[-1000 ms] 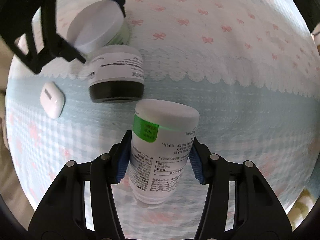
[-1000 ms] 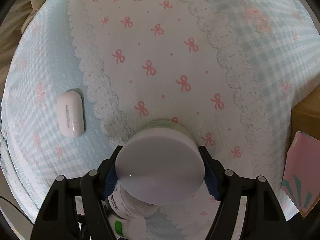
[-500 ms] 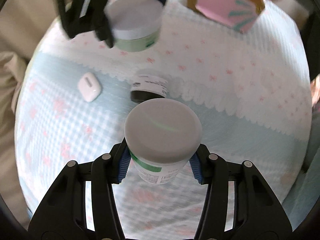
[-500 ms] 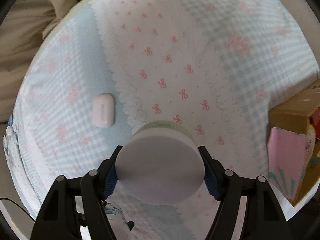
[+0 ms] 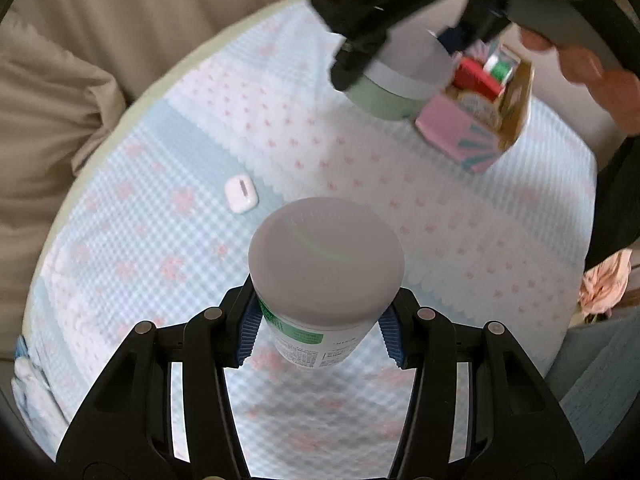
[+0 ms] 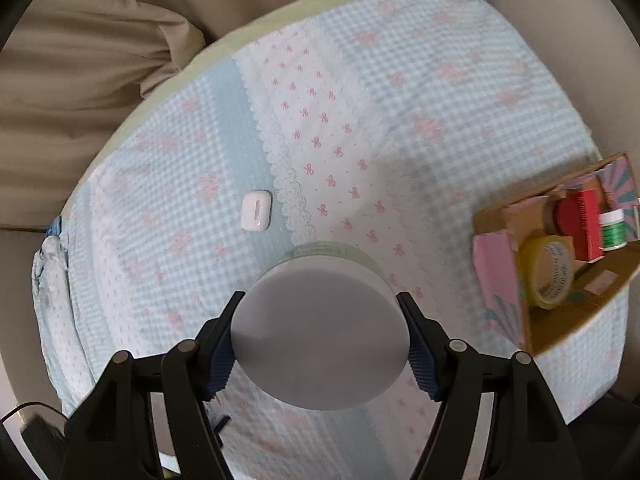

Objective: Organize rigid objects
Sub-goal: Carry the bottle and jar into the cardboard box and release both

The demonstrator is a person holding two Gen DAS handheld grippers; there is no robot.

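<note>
While both tools are hanging above the cloth-covered worktop [image 6: 420, 92], the left gripper [image 5: 320, 320] is pinching a white bottle [image 5: 324, 276] with a green label, its blue-padded jaws pressing on opposite sides of the body just under the broad cap. The bottle is standing upright between the jaws and is hanging clear of the cloth. The right gripper [image 6: 320, 344] is clamping a pale green jar [image 6: 320, 328] with a wide white lid, its jaws gripping the lid rim on both sides; in the left wrist view the same jar [image 5: 394, 84] is showing aloft, just beside a cardboard box [image 5: 476, 120] with pink sides. In the right wrist view this box [image 6: 500, 280] is lying at the right edge of the worktop, and it is holding a roll of yellow tape [image 6: 548, 272], a red carton [image 6: 586, 224] and a small green-labelled bottle [image 6: 614, 228]. A white earbud case [image 6: 256, 211] is lying flat on the blue checked part of the cloth, well apart from the box. Beige cushions [image 6: 80, 60] are lying beyond the far edge of the worktop.
</note>
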